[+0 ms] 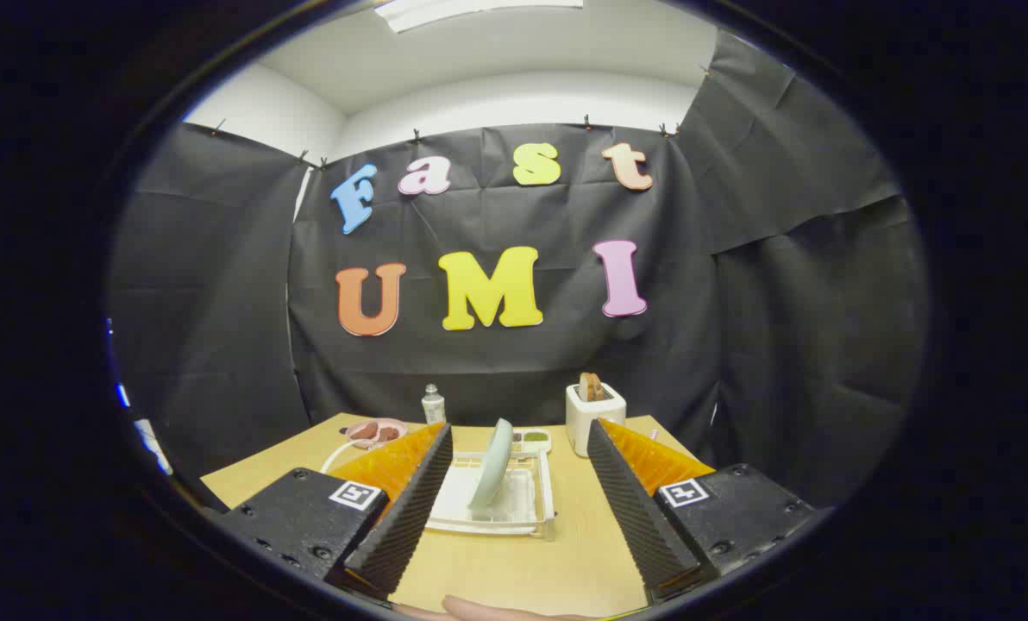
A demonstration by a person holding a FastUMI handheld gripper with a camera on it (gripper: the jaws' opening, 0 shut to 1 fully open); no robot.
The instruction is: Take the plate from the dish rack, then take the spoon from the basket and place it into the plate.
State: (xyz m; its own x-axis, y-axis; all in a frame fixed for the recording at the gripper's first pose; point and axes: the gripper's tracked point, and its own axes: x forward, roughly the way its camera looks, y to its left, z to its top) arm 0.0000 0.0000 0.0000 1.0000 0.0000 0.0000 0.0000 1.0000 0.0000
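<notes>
A pale green plate (492, 466) stands on edge in a white dish rack (527, 509) on the wooden table (523, 569). The rack lies just ahead of my gripper (518, 435), between its two fingers. The gripper is open wide, with nothing held, and the plate sits in the gap well short of either finger. A white basket's curved rim (335, 457) peeks out left of the left finger; its contents are hidden.
At the table's far side stand a pink dish with brown pieces (376, 429), a small grey bottle (433, 404), a small tray with green food (533, 438) and a white toaster with bread (594, 412). A fingertip (479, 609) shows at the near edge.
</notes>
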